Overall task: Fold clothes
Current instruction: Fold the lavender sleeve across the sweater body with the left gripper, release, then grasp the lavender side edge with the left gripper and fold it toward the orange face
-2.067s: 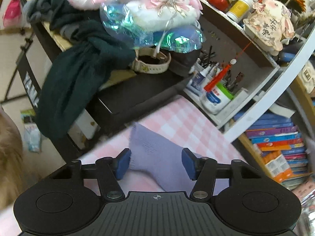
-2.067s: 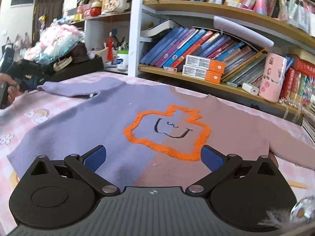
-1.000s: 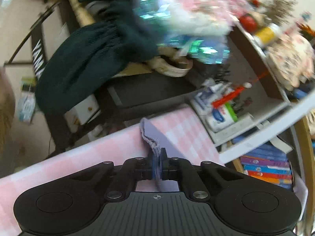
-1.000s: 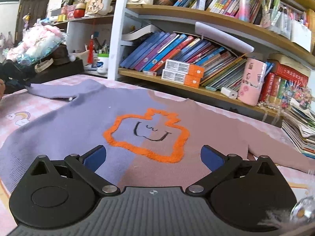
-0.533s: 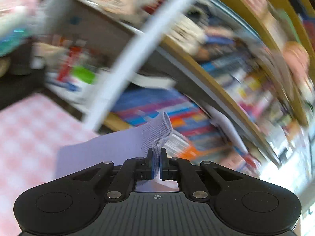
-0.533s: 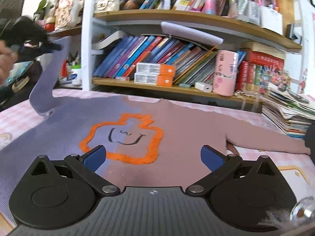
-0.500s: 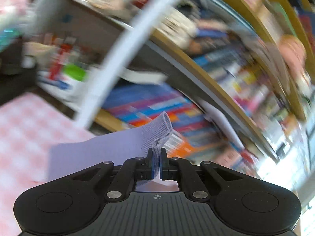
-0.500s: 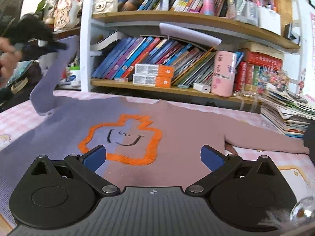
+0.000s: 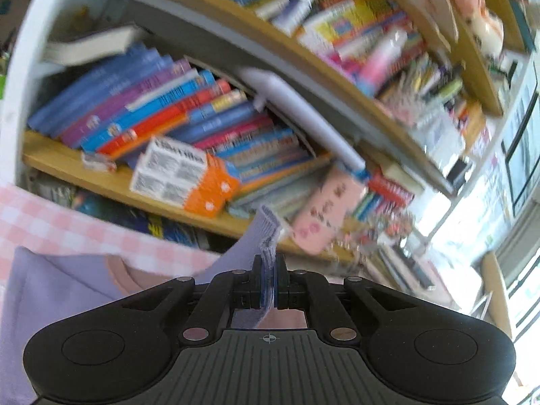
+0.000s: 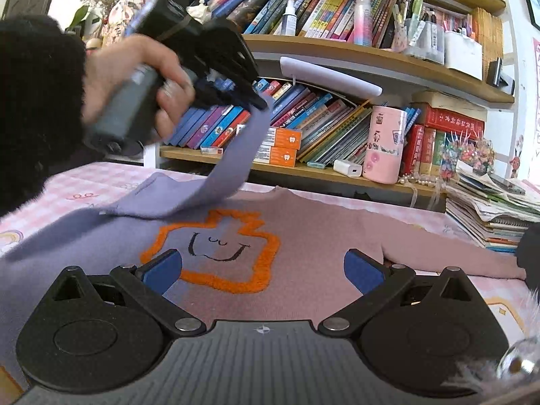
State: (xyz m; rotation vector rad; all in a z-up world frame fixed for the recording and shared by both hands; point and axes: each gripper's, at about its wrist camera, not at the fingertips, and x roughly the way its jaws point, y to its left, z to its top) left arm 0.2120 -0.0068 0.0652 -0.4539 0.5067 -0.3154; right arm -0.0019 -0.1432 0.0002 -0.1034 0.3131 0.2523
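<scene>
My left tongs (image 9: 269,283) are clamped on the lilac sleeve cuff (image 9: 266,233), held up above the sweater (image 10: 303,236). The sweater lies flat on the pink checked table (image 10: 101,175). My right tongs (image 10: 263,270) gape wide over its orange patch, holding nothing.

Left gripper (image 10: 261,103), upper left of the right-wrist frame, held raised by the left hand (image 10: 135,77), jaws closed on a sleeve cuff (image 9: 268,233). Right gripper (image 10: 263,266), bottom centre, jaws spread wide.

Pink checked tablecloth (image 10: 101,177) spread over table. Bookshelf (image 10: 337,52) seen behind far edge, books (image 10: 216,125) leaned in rows. Pink cup (image 10: 384,145) and white charger (image 10: 347,168) set on lower shelf. Magazine stack (image 10: 489,209) piled at right edge.
</scene>
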